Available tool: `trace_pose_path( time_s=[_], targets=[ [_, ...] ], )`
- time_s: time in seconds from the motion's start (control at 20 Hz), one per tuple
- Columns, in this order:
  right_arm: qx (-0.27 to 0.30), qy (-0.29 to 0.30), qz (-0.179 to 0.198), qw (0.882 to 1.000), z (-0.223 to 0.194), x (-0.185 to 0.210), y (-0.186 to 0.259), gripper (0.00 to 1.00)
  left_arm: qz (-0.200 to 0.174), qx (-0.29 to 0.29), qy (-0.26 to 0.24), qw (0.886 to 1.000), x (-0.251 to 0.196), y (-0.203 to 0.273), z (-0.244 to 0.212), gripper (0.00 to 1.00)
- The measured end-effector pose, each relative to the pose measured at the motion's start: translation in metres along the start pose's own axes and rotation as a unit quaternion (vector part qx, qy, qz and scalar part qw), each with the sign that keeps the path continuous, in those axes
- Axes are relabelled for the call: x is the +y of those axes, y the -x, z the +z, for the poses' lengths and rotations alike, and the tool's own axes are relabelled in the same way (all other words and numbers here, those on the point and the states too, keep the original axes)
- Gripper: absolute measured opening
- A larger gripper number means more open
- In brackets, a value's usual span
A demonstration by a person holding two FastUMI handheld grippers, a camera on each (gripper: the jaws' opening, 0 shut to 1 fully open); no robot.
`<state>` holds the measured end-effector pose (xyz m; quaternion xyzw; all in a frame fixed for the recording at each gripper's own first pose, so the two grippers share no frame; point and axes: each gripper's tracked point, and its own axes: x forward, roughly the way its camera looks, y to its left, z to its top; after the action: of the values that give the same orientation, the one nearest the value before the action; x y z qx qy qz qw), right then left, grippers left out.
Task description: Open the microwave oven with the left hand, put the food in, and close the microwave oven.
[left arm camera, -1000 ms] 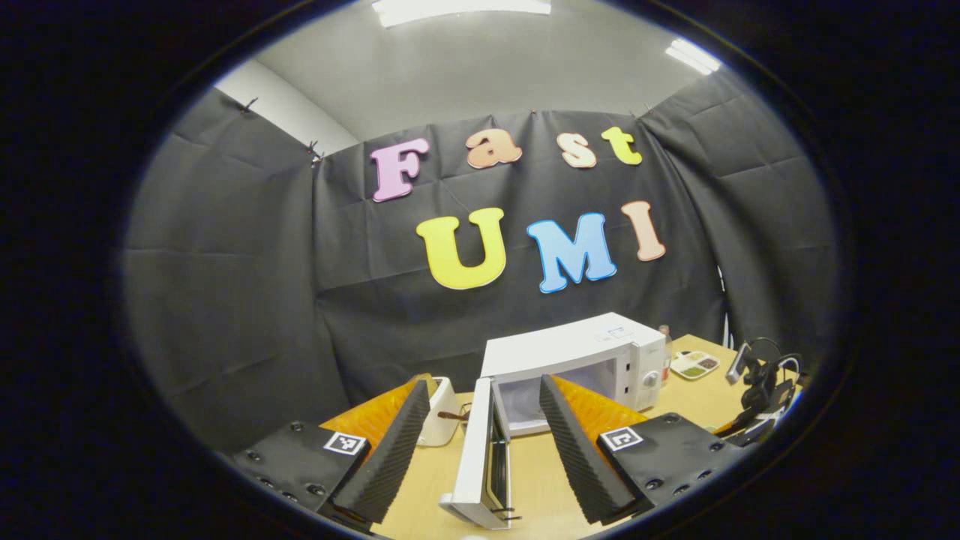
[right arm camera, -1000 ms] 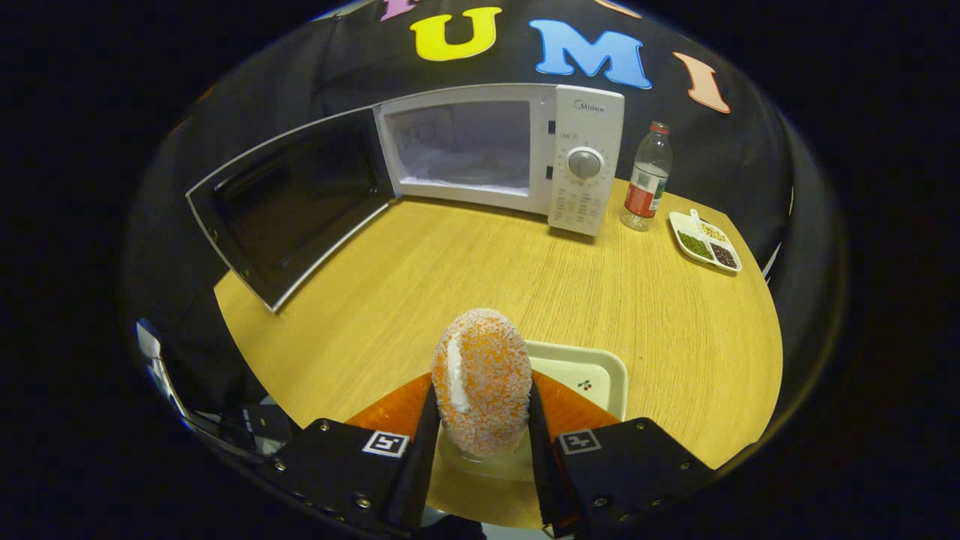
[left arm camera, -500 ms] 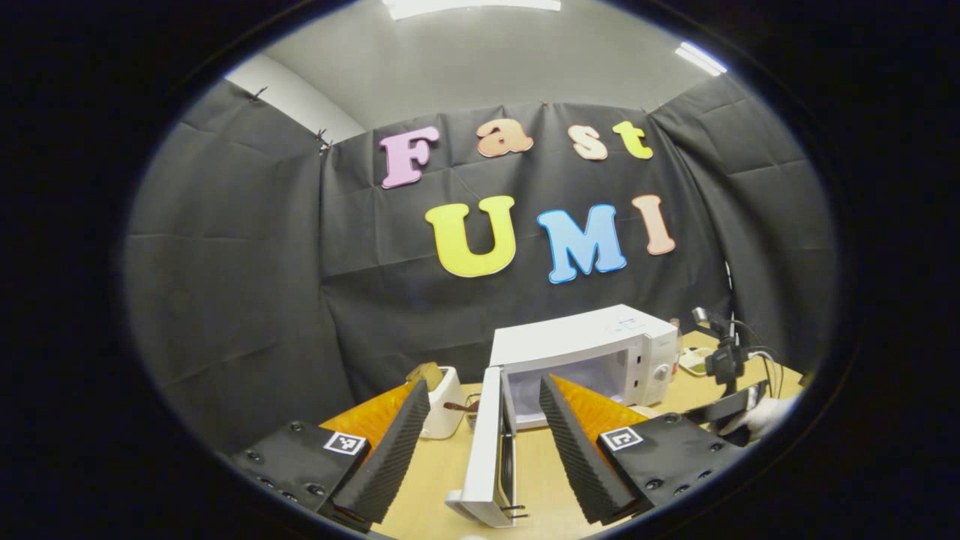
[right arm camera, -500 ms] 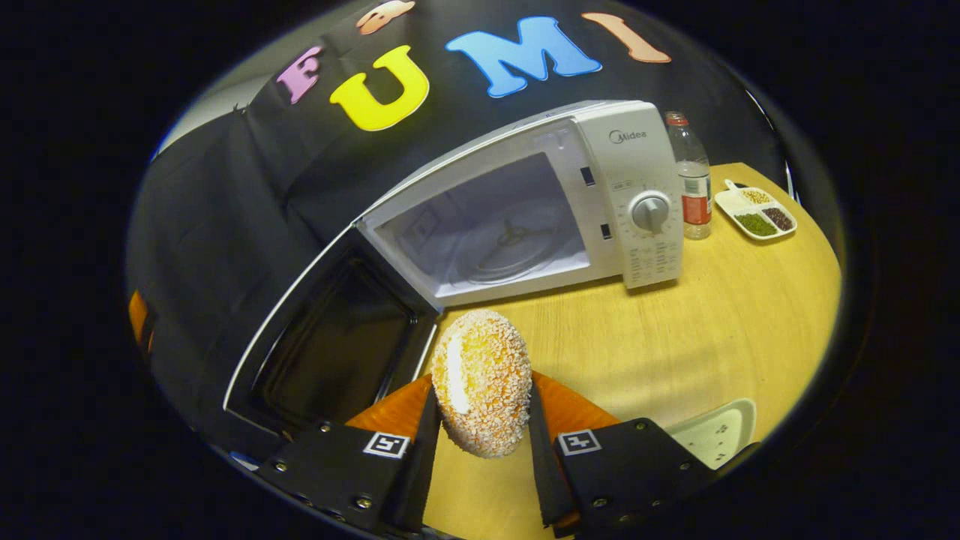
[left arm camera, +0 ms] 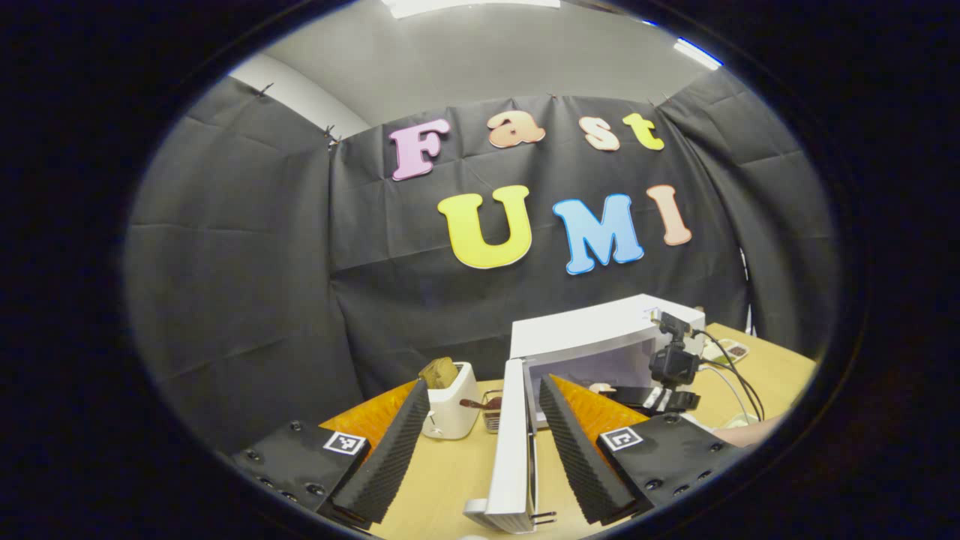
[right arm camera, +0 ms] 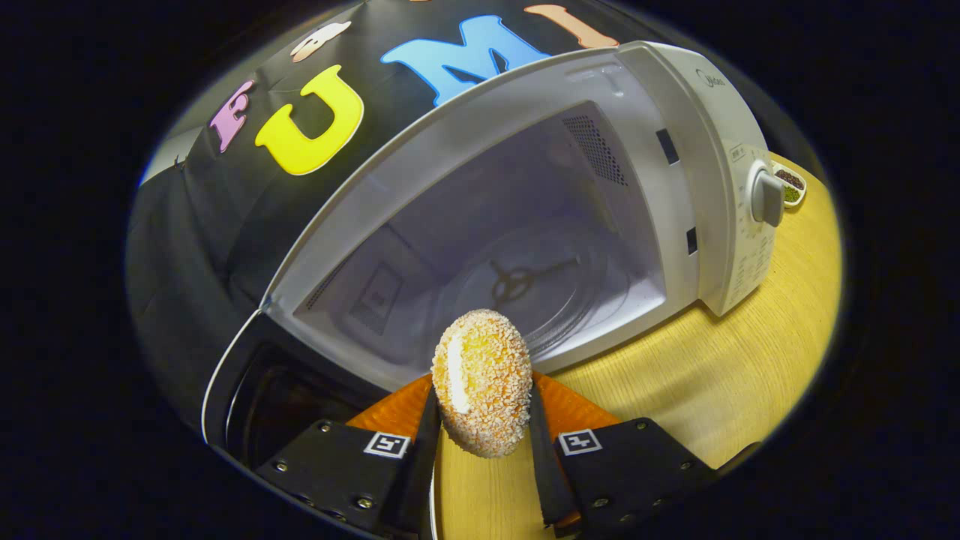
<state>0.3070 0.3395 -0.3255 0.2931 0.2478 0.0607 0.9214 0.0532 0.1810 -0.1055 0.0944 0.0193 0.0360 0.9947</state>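
Note:
The white microwave stands with its door swung wide to the left, and the glass turntable shows inside. My right gripper is shut on a crumb-coated orange bun, held upright just in front of the cavity's lower edge. My left gripper is open. The door's edge stands between its spread fingers, with neither finger pressing on it. In the left gripper view the microwave body sits behind the right hand's camera mount, which reaches toward the opening.
A white toaster stands left of the door on the wooden table. A small divided dish lies beyond the microwave's dial. Black cloth walls close the booth behind.
My right gripper has carried the bun from above the pale tray across the table up to the microwave opening. My left gripper stayed open by the door edge, shifting slightly.

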Motion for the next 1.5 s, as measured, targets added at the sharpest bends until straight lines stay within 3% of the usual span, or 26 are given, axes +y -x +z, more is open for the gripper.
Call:
trace_pose_path(
  time_s=[0.05,0.2,0.3,0.35,0.45,0.65,0.7,0.75,0.9,1.05,1.25,1.35,1.5],
  targets=[
    [-0.007,-0.008,-0.013,1.0,0.002,-0.004,-0.012,0.57,-0.004,0.0,-0.005,1.0,-0.001,-0.001,-0.002,1.0],
    [-0.053,-0.018,-0.041,0.998,0.017,-0.009,-0.035,0.57,-0.011,-0.001,-0.006,1.0,-0.004,-0.006,-0.01,0.97],
    [-0.055,-0.021,-0.057,0.997,0.018,-0.009,-0.046,0.57,-0.017,-0.002,-0.006,1.0,-0.008,-0.01,-0.014,0.94],
    [-0.069,-0.026,-0.063,0.995,0.026,-0.008,-0.05,0.57,-0.019,-0.002,-0.009,1.0,-0.008,-0.012,-0.016,1.0],
    [-0.111,-0.013,-0.084,0.99,0.043,-0.013,-0.056,0.58,-0.019,0.003,-0.012,1.0,-0.004,-0.017,-0.022,1.0],
    [-0.12,0.02,-0.103,0.987,0.042,-0.017,-0.059,0.84,-0.014,0.004,0.002,1.0,0.005,-0.018,-0.025,0.97],
    [-0.119,0.033,-0.106,0.987,0.043,-0.016,-0.05,0.99,-0.013,0.006,0.005,1.0,0.007,-0.017,-0.027,1.0],
    [-0.127,0.047,-0.109,0.985,0.048,-0.016,-0.043,0.98,-0.011,0.004,0.007,1.0,0.008,-0.018,-0.026,0.98],
    [-0.136,0.114,-0.108,0.978,0.061,-0.006,-0.004,0.98,-0.002,-0.01,0.019,1.0,0.016,-0.02,-0.012,1.0],
    [-0.129,0.184,-0.078,0.971,0.07,0.016,0.052,0.98,0.008,-0.025,0.03,0.999,0.022,-0.019,0.004,0.97],
    [-0.17,0.295,-0.044,0.939,0.114,0.029,0.151,0.98,0.02,-0.033,0.018,0.999,0.036,-0.013,0.013,1.0],
    [-0.183,0.32,-0.034,0.929,0.133,0.025,0.198,0.98,0.029,-0.036,0.01,0.999,0.047,-0.01,0.013,1.0],
    [-0.178,0.326,-0.036,0.928,0.152,0.007,0.256,0.98,0.043,-0.025,-0.004,0.999,0.063,-0.003,-0.003,0.97]
  ],
)
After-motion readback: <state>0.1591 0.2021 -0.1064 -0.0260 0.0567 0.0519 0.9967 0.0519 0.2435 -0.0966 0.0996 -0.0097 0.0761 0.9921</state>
